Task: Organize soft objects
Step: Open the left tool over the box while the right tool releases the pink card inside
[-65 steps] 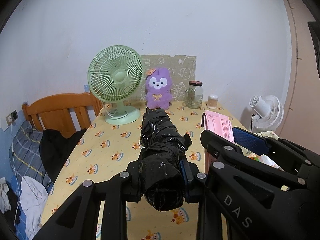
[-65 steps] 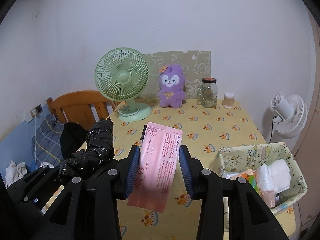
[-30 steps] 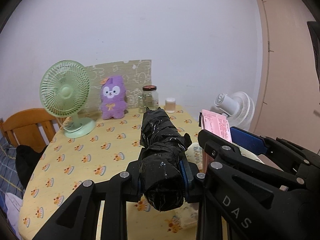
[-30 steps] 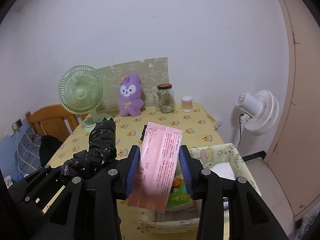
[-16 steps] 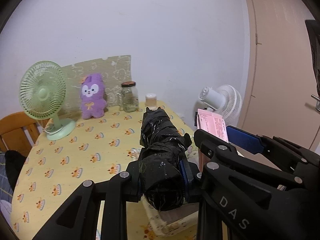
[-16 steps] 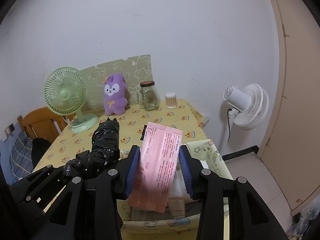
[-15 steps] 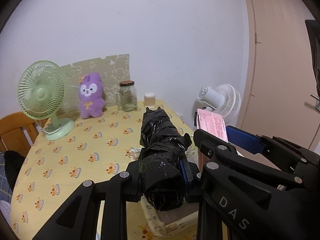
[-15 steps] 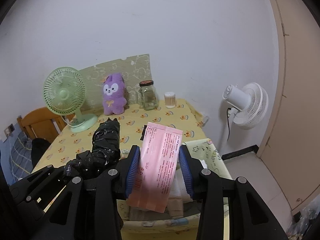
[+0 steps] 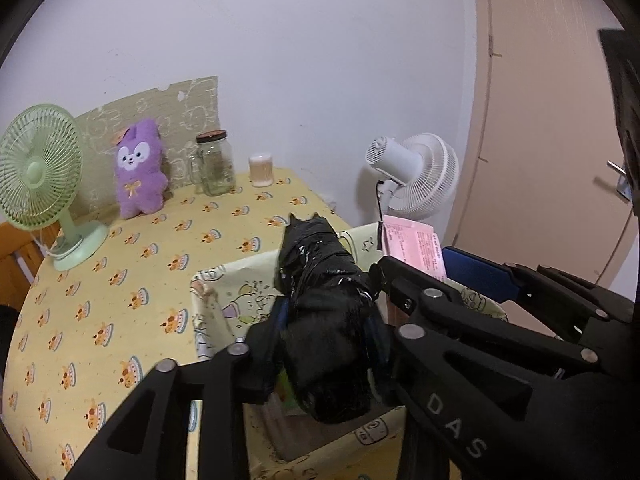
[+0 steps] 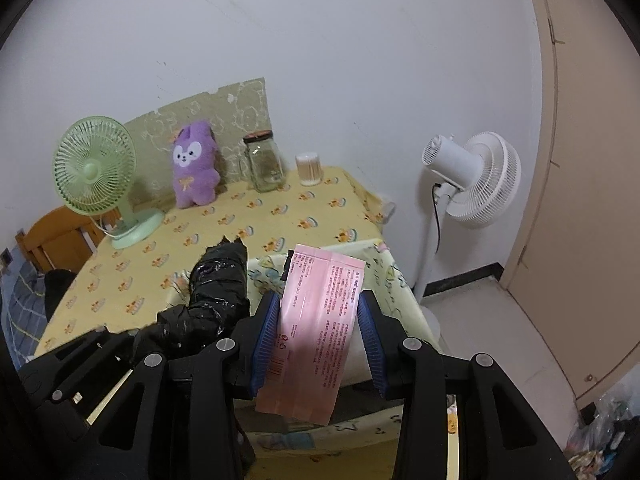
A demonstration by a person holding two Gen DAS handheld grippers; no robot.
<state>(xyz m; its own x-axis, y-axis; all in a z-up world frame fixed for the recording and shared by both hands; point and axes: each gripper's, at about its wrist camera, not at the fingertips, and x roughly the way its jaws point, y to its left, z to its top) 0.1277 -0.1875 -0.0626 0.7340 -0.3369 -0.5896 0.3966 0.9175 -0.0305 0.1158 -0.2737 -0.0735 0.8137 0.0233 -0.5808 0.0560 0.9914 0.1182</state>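
Observation:
A black plastic-wrapped bundle (image 9: 320,340) sits between the pads of my left gripper (image 9: 326,304). Its jaws are opening, and the bundle still touches both pads and keeps its place. It hangs over a pale yellow fabric basket (image 9: 236,300) with cartoon prints at the table's near right edge. My right gripper (image 10: 318,336) is shut on a pink printed packet (image 10: 324,280), held upright over the same basket (image 10: 392,280). In the right wrist view the bundle (image 10: 218,292) lies just left of the packet. What lies in the basket is mostly hidden.
On the yellow patterned tablecloth (image 9: 120,280) stand a green desk fan (image 9: 36,176), a purple plush (image 9: 138,168), a glass jar (image 9: 214,164) and a small swab pot (image 9: 261,164). A white floor fan (image 10: 472,176) and a door (image 10: 580,160) are to the right.
Both grippers have swung right and down, from over the table to over the basket. The left jaws stand slightly wider around the bundle. The right grip on the packet is unchanged.

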